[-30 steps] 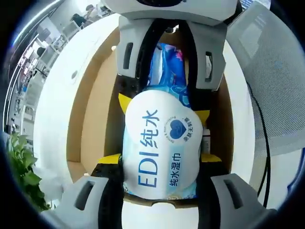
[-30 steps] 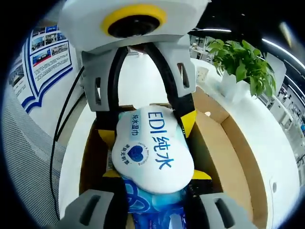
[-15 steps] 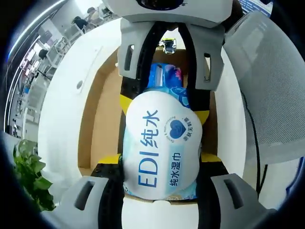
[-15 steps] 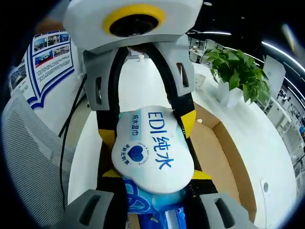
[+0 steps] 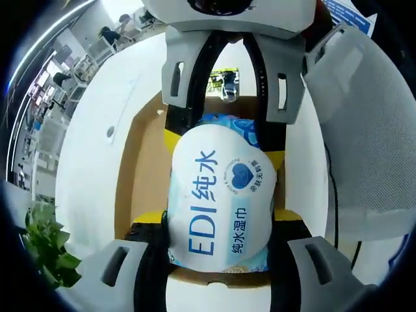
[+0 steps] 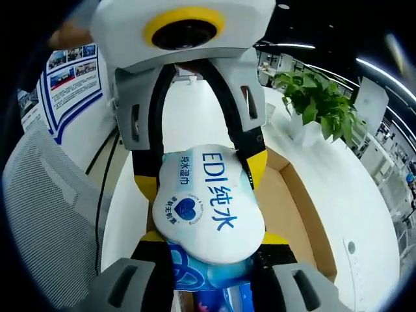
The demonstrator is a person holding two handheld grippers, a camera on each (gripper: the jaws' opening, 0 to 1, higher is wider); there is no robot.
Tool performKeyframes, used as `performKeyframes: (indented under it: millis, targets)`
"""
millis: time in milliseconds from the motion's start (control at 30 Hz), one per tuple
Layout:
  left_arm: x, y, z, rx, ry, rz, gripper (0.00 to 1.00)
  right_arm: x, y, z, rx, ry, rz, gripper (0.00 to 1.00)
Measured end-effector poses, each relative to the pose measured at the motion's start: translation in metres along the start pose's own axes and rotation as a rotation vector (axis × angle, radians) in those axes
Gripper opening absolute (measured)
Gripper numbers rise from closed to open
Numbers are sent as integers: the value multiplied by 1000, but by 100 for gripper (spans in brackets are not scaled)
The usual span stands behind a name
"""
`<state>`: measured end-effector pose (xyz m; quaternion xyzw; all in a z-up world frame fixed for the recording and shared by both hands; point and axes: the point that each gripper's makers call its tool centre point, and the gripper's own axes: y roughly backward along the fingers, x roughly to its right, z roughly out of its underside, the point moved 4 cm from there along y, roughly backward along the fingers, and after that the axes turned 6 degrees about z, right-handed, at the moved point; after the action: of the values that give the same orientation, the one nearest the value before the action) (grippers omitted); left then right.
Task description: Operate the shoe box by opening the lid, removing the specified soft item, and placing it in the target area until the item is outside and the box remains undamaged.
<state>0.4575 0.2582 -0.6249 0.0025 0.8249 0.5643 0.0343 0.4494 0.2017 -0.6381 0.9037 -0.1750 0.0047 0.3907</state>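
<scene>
Lifting the wipes pack [image 5: 220, 195] clear of the box [image 5: 146, 162], both grippers [image 5: 218, 257] [image 6: 211, 260] clamping it, I'm needing the drop spot next.

bright, even overhead office light, soft shadows, strong fisheye bending at edges, slightly blurred periphery

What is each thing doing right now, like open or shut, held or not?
Wet wipes pack: held by both grippers at opposite ends, above the box.
Shoe box: open, below the pack.
Left gripper: shut on the pack.
Right gripper: shut on the pack.
Potted plant: upright on the white table.
</scene>
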Motion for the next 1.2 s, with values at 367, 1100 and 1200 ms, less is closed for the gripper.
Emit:
performKeyframes:
  millis: [367, 1100, 1200]
  targets:
    - [6, -9, -43, 23, -8, 0, 60, 6, 35, 28, -9, -4, 9, 41]
    - [8, -44, -136, 62, -35, 2, 60, 30, 103, 94, -52, -2, 35, 41]
    - [6, -46, -145, 62, -40, 4, 60, 34, 110, 102, -51, -6, 39, 41]
